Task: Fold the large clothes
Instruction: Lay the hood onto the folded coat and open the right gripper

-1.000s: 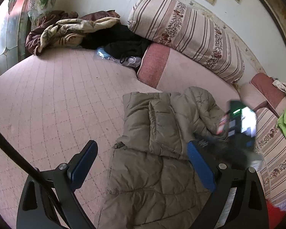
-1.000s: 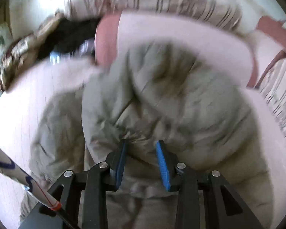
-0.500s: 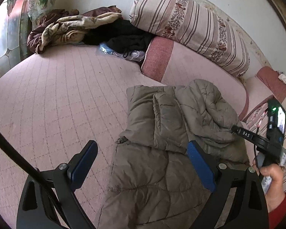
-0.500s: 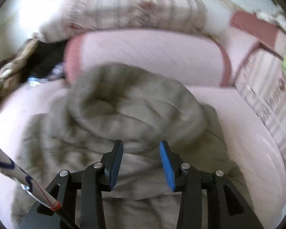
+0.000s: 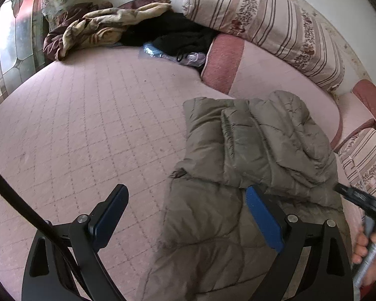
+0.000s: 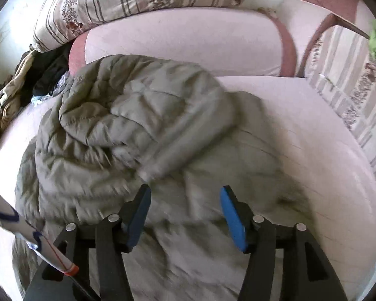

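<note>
An olive-grey quilted puffer jacket lies on the pink quilted bed, its top part folded over the body. My left gripper is open and empty, hovering over the jacket's left edge. In the right wrist view the jacket fills the middle, with a folded bunch on the left. My right gripper is open and empty just above the jacket's near part. The right gripper's body and the hand holding it show at the left wrist view's right edge.
A pink cushion and a striped floral pillow lie behind the jacket. A pile of brown, beige and black clothes sits at the back left by a stained-glass window. A striped cushion lies at the right.
My right gripper's jaws have opened wider and it has pulled back toward the jacket's near right side. The folded top of the jacket has settled. My left gripper has barely moved.
</note>
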Available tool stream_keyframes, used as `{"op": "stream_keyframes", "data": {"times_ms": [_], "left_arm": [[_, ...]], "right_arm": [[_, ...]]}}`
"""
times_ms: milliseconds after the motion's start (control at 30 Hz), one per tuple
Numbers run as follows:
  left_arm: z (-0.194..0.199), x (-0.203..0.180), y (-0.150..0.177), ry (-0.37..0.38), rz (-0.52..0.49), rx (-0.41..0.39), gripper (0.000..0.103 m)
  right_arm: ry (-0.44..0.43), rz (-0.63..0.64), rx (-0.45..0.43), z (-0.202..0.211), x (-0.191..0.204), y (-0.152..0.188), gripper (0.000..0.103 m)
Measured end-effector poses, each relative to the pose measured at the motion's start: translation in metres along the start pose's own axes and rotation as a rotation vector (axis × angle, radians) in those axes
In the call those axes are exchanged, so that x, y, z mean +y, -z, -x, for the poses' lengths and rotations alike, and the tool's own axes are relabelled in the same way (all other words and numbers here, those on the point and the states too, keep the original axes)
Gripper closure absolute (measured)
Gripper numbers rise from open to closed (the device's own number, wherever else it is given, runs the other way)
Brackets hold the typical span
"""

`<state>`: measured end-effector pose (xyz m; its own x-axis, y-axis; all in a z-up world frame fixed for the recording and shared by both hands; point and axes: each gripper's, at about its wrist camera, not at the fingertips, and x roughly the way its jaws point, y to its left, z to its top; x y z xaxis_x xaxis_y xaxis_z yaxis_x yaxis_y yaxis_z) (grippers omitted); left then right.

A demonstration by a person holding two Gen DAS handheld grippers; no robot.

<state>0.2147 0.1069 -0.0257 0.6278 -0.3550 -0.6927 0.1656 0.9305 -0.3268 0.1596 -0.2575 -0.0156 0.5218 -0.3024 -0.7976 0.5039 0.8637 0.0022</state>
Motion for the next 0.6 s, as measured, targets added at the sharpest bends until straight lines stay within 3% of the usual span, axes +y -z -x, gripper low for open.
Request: {"op": "stream_keyframes", "data": {"times_ms": [200,367,467,600], "left_arm": [[0.008,0.011,0.011,-0.013,-0.025,0.036,0.008],[0.022,0.026,0.029,0.01,-0.008,0.082,0.008],[0.028,0.035,0.042,0.035,0.025,0.115,0.008],[0.033,0.05,0.067,0.029,0.072,0.188,0.008]], "right_arm": [[0.028,-0.069,0.042,0.042,-0.085,0.049,0.028],[0.088,-0.169,0.09,0.066,-0.183,0.11,0.024],[0.034,-0.296,0.129,0.068,-0.229,0.15,0.023],[-0.072,-0.426,0.148,0.063,-0.263,0.189,0.023]]}}
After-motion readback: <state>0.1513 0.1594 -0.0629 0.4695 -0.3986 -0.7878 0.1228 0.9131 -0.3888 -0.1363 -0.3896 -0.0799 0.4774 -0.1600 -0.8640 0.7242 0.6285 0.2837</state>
